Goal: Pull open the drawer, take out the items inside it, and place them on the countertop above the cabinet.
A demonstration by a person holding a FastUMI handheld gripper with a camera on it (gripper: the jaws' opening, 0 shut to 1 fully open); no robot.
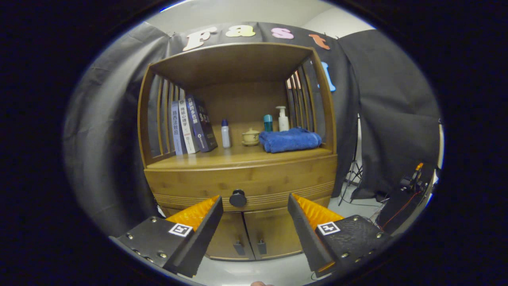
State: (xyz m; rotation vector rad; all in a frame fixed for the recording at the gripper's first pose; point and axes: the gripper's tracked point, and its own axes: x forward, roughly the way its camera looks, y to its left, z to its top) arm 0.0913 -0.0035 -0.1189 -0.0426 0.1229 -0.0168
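Still at the approach stage, by the look of it: drawer point(242, 180) shut flush in the front of the bamboo cabinet point(238, 159), contents hidden. Round dark knob point(238, 198) at the middle of the drawer front, just below the front edge of the bench point(222, 159), the cabinet's countertop.

Gripper point(254, 206) spread wide, holding nothing, both fingers clear of the wood. Knob beyond the fingertips and nearer the left finger than the right.

To do the step well: shift a little left so the knob sits midway between the fingers, then straight forward until it lies between the pads. Close firmly on the knob's sides, not its face. Pull back level and square to the drawer front; a skewed pull would likely bind the drawer or slip off the knob. Open far enough to reach inside.

Pose: gripper level, pointed squarely at the cabinet front, at about knob height, not tilted to either side. A fingertip of the holding hand point(260, 283) just visible under the gripper.

On the bench already: 3 books point(192, 127) toward the left edge, a small white bottle point(225, 134), a lidded cup point(251, 136), a folded blue towel point(289, 140) near the right edge, with a teal-capped container point(268, 122) and a pump bottle point(282, 118) behind it. Bare strip along the front edge, probably best for the drawer's items. 2 lower doors point(250, 236) under the drawer, closed.
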